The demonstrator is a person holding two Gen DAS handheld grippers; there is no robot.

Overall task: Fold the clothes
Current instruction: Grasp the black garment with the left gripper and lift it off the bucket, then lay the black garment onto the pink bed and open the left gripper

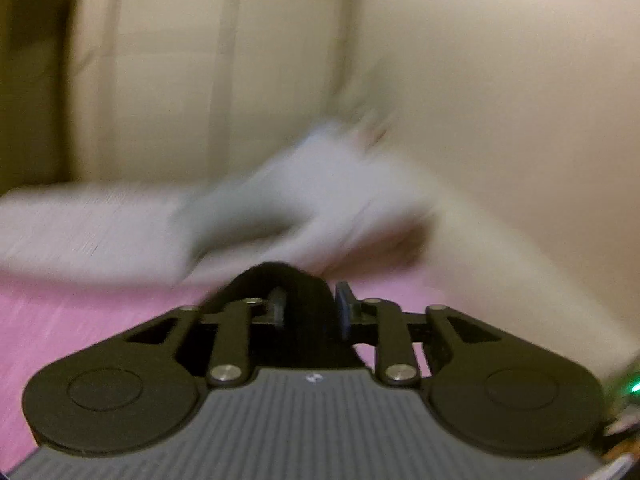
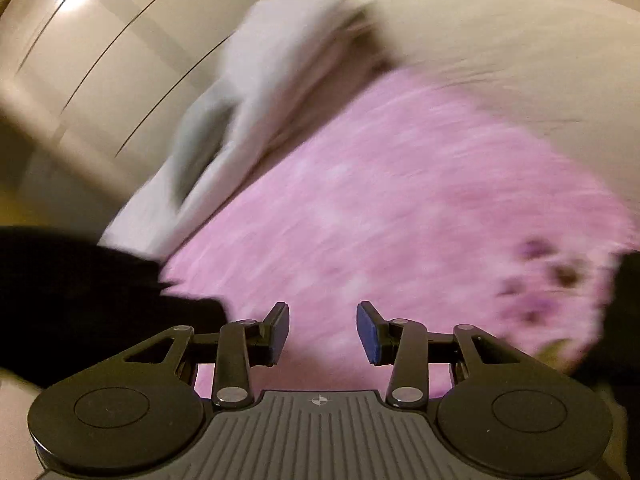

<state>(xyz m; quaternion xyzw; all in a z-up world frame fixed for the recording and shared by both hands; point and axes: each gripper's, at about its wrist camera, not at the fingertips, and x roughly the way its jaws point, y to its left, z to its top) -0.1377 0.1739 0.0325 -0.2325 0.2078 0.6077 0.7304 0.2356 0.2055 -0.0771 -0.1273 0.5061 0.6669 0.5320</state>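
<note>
Between the fingers of the left gripper sits a fold of black cloth, and the jaws stand narrow, pinched on it; the cloth rises in a dark hump just past the fingertips, over a pink spread that covers the near surface. In the right wrist view the right gripper has its jaws wide apart with nothing between them, only the pink spread beyond; the black cloth lies to its near left, just beside the left finger, its edge running roughly left to right. A second dark mass at the far right edge cannot be told apart from shadow. So the garment lies left of the open jaws, and the left gripper is the nearer one, already on it; my judgement is that any joint fold would turn on the right gripper reaching leftward to that edge. Farther off, a white and grey pile rests against a cream wall; both views are heavily blurred. No brand, label or writing can be read.
</note>
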